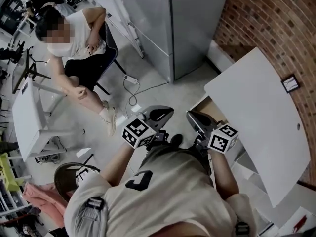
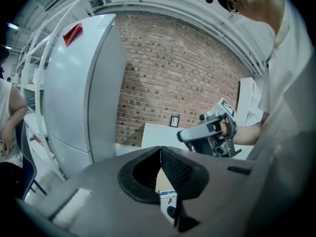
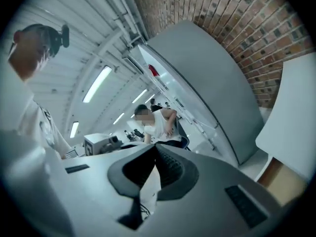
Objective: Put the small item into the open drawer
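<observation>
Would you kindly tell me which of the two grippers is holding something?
The left gripper: it is shut on a small tan box with a white label, while the right gripper is shut with nothing between its jaws.

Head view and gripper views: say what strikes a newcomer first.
The left gripper and right gripper, marker cubes on top, sit side by side at centre, near the wearer's chest. The left gripper pinches a small box. A brick wall fills the upper right beside a white table; a person sits upper left.
</observation>
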`<state>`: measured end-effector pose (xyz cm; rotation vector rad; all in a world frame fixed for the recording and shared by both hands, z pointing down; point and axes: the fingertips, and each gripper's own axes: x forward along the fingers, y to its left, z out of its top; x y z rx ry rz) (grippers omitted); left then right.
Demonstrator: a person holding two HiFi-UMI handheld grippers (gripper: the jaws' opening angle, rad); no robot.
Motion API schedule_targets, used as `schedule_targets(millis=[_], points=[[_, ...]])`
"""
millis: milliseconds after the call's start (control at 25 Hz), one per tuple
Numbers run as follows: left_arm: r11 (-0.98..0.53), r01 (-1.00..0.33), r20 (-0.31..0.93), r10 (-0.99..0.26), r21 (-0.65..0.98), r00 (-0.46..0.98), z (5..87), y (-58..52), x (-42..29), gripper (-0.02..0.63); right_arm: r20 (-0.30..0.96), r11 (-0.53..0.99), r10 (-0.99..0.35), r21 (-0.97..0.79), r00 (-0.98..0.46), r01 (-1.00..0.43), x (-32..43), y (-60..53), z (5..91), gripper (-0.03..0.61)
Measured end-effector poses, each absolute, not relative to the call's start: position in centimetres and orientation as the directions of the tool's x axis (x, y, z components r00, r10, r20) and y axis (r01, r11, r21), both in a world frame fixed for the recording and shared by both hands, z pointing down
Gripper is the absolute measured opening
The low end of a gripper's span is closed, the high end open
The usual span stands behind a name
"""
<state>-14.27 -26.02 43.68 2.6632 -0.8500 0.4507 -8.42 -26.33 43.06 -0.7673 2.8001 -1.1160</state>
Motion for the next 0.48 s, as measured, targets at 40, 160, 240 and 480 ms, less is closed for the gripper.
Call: schedule_targets(millis=[40, 160, 240, 480], points=[[-0.782, -0.597, 0.376, -0.507, 0.177, 0.775, 43.2, -26.7, -14.6, 0.006, 0.112, 0.644, -0.452, -0.645, -0.885, -0.411, -8.7, -26.7, 41.2, 0.005], [-0.795, -0.597, 0.380, -0.523, 0.105, 0.763, 42.1, -27.9, -15.1, 0.006, 0.042, 0.699, -0.449, -0.606, -0.892, -0.380, -8.3, -26.3, 36.6, 0.005], [-0.794, -0.598, 0.387, -0.521, 0.109, 0.761, 42.0, -27.4, -15.0, 0.006, 0.045, 0.672, -0.489, -0.617, -0.871, -0.409, -6.7, -24.7, 35.9, 0.005], [-0.797, -0.591, 0.374, -0.513, 0.125, 0.772, 42.3, -25.1, -13.1, 0.006, 0.048, 0.626, -0.546, -0.640, -0.836, -0.446, -3.0, -20.7, 36.0, 0.005]])
